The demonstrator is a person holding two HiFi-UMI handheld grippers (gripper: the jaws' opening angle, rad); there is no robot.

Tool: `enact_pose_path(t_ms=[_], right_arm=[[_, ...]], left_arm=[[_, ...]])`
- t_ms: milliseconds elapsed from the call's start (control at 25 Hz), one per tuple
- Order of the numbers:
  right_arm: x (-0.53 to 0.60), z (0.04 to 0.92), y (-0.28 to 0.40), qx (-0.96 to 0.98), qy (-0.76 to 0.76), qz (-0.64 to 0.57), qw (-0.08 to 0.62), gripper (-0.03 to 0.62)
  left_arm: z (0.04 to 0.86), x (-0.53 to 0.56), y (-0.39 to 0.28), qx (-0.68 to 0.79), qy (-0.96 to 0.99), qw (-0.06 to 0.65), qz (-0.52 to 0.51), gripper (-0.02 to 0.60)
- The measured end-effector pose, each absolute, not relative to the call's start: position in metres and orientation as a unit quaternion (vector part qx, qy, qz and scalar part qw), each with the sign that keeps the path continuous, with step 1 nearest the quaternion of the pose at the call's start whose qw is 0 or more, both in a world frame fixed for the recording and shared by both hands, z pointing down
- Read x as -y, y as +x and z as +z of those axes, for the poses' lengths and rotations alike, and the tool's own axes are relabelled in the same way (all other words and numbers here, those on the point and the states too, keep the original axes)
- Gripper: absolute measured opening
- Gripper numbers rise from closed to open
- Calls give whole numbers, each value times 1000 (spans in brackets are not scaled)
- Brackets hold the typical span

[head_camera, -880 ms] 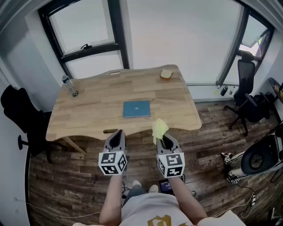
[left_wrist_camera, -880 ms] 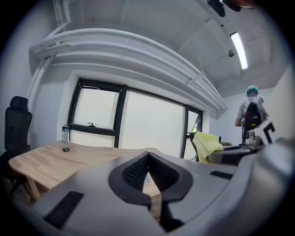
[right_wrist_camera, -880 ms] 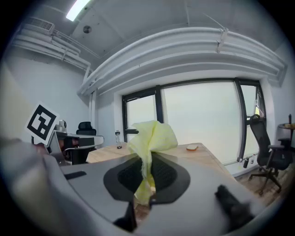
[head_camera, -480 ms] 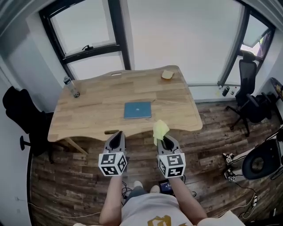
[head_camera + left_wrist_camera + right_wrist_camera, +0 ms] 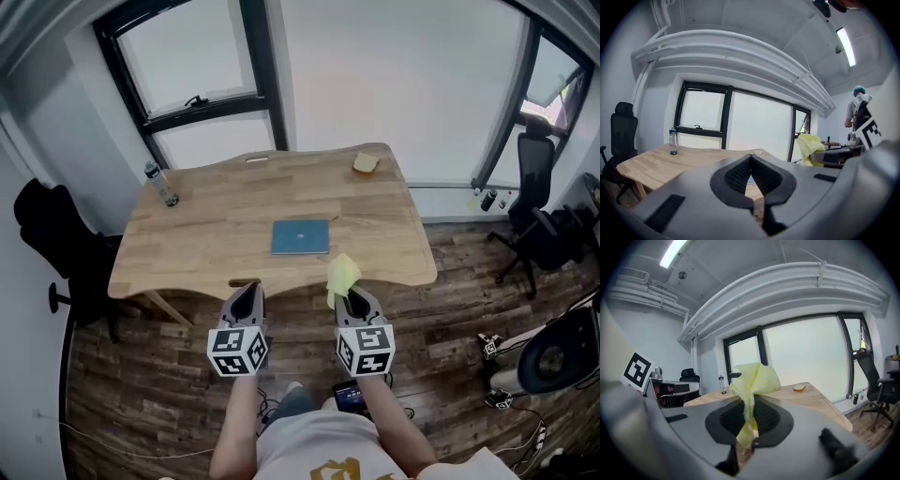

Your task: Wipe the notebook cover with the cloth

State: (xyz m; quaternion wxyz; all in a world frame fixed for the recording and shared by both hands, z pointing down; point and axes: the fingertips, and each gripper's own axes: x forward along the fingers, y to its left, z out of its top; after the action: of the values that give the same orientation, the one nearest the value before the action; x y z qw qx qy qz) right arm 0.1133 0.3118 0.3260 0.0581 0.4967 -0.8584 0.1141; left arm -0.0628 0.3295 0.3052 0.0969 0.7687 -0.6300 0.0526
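Hardly anything has shifted; the table (image 5: 206, 234) has only slid a touch in my head view, so wiping hasn't begun; my right gripper (image 5: 348, 298) pinches the yellow cloth (image 5: 340, 277), my left gripper (image 5: 246, 292) is closed on nothing, both short of the table's near edge. The blue notebook (image 5: 301, 237) lies mid-table, well apart from the cloth; my own jaws largely block it in the gripper views.

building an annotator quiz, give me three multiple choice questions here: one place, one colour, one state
1. Where on the table does the notebook lie? A back left corner B near the middle C overhanging the right edge
2. What colour is the cloth in the right gripper? A yellow B blue C white
3. How is the left gripper? A wide open B shut on the cloth C shut, empty
Answers: 1 B, it sits mid-table; 2 A, yellow folds stick up from the jaws; 3 C, its pads meet with nothing between.
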Motion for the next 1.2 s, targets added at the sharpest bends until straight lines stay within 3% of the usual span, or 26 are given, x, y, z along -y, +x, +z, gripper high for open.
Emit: enact_pose_path(t_ms=[360, 1200], right_arm=[[-273, 356, 99, 853, 498, 139, 73, 40], [-47, 404, 86, 803, 556, 154, 151, 40]], left_arm=[[331, -289, -85, 641, 756, 116, 65, 12], [384, -29, -103, 575, 797, 171, 67, 14]])
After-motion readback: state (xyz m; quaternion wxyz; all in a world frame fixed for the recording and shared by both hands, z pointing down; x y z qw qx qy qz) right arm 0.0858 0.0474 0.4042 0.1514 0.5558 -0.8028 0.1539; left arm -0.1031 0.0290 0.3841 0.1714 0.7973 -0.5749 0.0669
